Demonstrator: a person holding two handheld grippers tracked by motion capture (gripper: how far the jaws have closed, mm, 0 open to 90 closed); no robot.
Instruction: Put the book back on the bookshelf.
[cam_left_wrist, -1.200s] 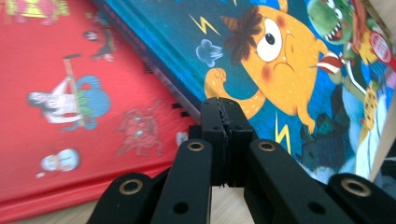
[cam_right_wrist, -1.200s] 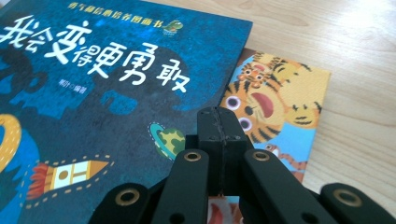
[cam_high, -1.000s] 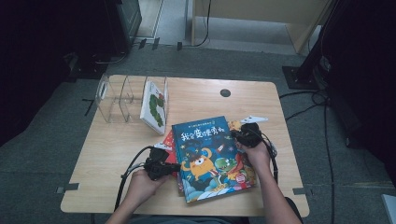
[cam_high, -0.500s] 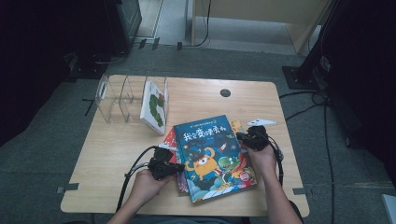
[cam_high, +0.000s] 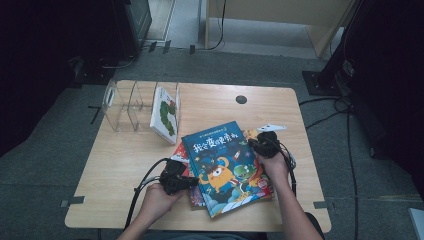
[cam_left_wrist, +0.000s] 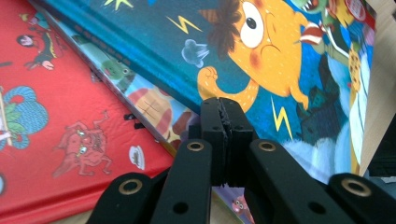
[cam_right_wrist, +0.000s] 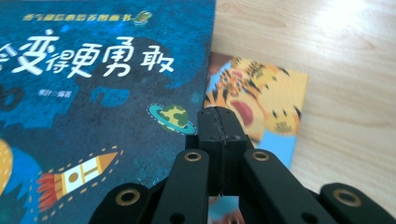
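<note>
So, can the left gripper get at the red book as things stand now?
Probably yes. The left gripper sits at the left edge of the stack, fingers shut and empty, and part of the red book lies uncovered beside it. But the blue book lies over the rest, so lifting the red book out looks hard.

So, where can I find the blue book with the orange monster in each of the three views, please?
High view: the blue book lies on top of the pile, at the table's near middle, between the two grippers.
Left gripper view: it fills the upper right, beyond the shut jaws.
Right gripper view: it fills the left side, with its white title.
Shared landmark: the wooden table, seen at the right edge in the left gripper view and at the right side in the right gripper view.
</note>
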